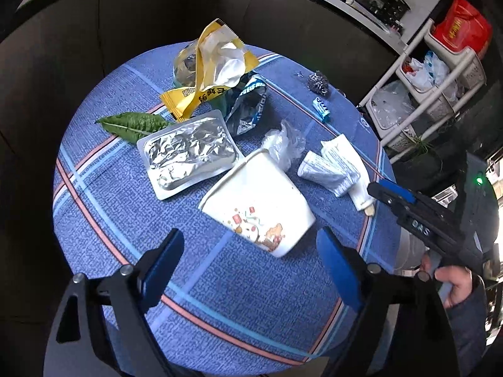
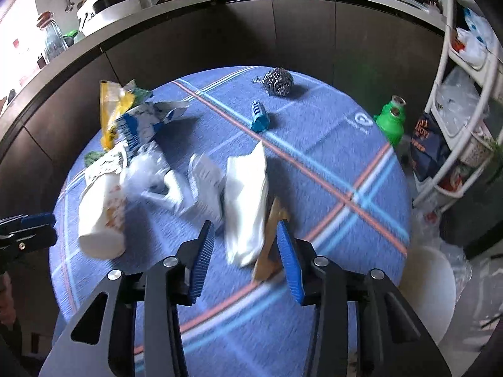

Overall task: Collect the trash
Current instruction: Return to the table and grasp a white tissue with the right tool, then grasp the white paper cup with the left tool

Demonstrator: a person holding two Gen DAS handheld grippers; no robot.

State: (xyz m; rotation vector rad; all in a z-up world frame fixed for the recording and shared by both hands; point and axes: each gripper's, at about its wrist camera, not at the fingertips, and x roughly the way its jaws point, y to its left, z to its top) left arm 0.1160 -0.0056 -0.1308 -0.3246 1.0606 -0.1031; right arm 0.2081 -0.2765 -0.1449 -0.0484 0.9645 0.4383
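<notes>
Trash is still strewn on the worktop (image 1: 103,207); a paper cup (image 1: 261,201) lies at centre, wrappers (image 1: 213,66) at twelve o'clock; left gripper (image 1: 251,270) fingers are spread wide, empty; right gripper (image 2: 245,257) fingers are narrowed around a tissue (image 2: 245,201), contact unclear.

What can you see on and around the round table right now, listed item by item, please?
table: one, round, blue plaid cloth
paper cup: one, white, on its side, near centre
foil tray: one, silver, left of cup
snack wrappers: several, yellow, blue, far side
leaf: one, green, left edge
ice-cream wrapper: one, white, with wooden stick, between right gripper's fingers
steel scourer: one, silver, far side
left gripper: open, before cup
right gripper: open around wrapper
</notes>
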